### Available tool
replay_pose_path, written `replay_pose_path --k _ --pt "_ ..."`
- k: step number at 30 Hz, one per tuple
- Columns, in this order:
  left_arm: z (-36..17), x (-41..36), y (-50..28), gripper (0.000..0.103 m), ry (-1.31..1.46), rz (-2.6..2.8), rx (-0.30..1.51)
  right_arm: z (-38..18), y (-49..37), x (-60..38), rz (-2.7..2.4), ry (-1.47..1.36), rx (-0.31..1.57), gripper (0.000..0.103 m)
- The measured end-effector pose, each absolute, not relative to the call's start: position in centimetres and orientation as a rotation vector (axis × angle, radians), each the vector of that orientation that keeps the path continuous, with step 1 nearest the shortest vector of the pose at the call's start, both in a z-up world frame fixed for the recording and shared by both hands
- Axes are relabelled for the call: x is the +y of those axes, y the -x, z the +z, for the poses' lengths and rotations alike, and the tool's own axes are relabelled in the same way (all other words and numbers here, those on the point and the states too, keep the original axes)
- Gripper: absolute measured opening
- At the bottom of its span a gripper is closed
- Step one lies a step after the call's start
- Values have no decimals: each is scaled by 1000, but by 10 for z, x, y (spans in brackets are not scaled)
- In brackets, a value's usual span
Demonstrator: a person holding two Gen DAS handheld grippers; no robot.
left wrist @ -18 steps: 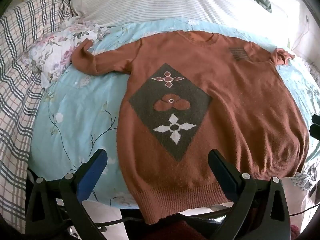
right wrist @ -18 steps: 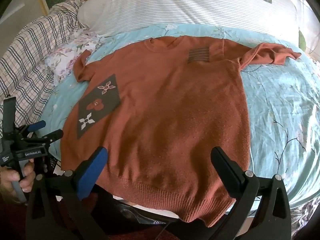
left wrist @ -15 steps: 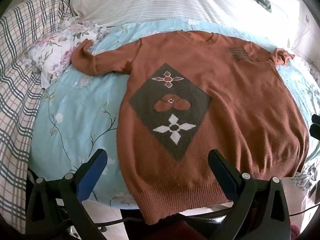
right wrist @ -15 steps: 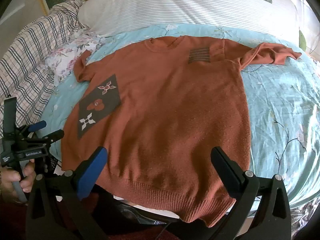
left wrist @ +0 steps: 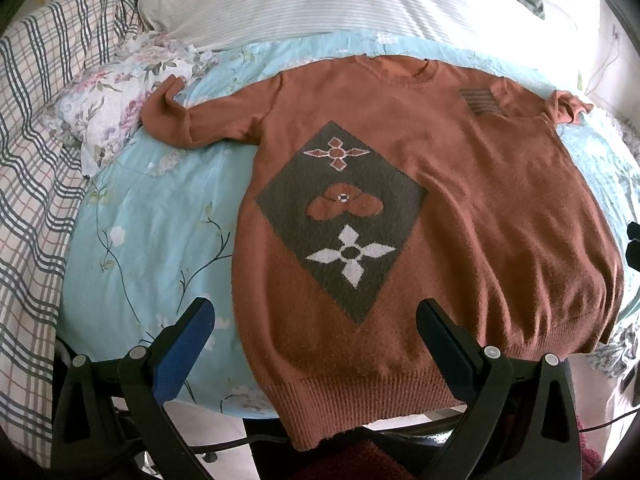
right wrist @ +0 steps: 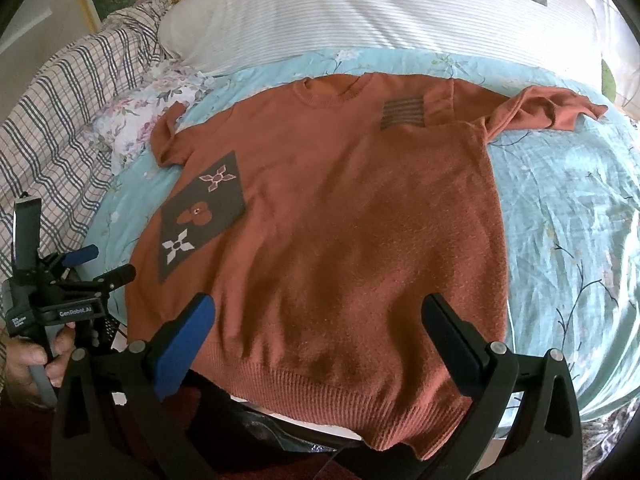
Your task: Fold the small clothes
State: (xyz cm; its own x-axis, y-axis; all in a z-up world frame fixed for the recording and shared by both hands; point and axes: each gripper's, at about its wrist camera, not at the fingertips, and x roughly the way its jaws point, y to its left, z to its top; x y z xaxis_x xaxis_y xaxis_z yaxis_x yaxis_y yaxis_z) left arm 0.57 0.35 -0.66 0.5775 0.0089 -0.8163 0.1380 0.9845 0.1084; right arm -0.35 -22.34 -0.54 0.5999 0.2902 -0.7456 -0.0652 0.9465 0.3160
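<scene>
The rust knit sweater (left wrist: 460, 208) is lying flat, unfolded, at frame centre on the floral blue sheet (left wrist: 152, 240), ribbed hem overhanging the bed edge. I am holding my left gripper (left wrist: 316, 320) and right gripper (right wrist: 318, 312) gaping, empty, above the hem; next, I judge, pinching a sleeve inward

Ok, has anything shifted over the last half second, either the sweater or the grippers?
Nothing visibly changed. The sweater lies spread flat on the bed as before, sleeves out to each side. The left gripper and right gripper hover over its hem with jaws wide open, holding nothing.
</scene>
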Motion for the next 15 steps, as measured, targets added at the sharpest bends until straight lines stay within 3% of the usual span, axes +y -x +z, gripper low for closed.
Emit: replay_pose_path --k 15 --pt "-7 -4 -11 101 -201 -71 904 -8 -3 -226 212 -294 910 103"
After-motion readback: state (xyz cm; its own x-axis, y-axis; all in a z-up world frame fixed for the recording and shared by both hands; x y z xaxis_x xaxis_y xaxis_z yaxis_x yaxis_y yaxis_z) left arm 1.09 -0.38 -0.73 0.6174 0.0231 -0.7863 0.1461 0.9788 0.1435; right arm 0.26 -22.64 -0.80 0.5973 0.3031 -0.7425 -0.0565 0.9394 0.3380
